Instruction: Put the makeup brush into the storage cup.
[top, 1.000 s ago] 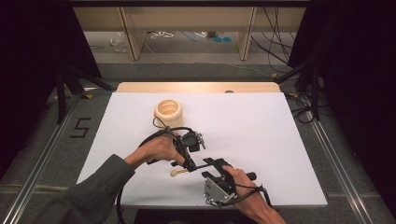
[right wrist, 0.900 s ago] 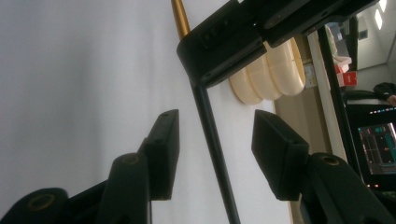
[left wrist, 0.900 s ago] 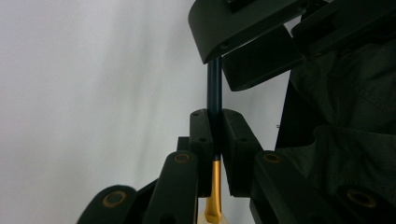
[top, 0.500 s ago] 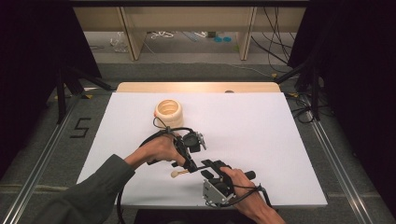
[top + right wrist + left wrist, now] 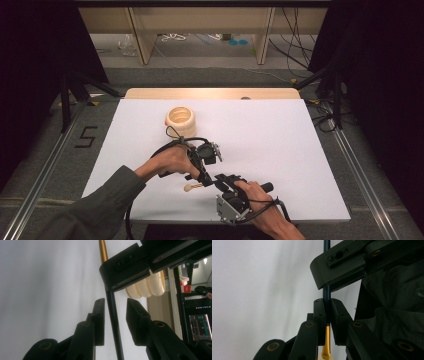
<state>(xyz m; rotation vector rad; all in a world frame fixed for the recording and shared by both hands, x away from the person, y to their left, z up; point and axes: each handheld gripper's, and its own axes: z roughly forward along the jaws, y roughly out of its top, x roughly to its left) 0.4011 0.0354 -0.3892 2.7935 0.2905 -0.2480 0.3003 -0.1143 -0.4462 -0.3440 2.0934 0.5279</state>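
Low on the white foam board [image 5: 300, 150], the left gripper [image 5: 326, 315] pinches a thin brush [image 5: 196, 187] by its dark stem above the gold ferrule. The right gripper [image 5: 113, 312], jaws just closing, straddles the stem unpressed. A ribbed cream holder [image 5: 180, 120] stands behind.

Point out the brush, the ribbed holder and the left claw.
brush [image 5: 326, 293]: left gripper view, on the dark handle just above the shut claw.
ribbed holder [image 5: 180, 121]: high view, on its cream side wall.
left claw [image 5: 326, 312]: left gripper view, midway between its tips, which clamp the handle.
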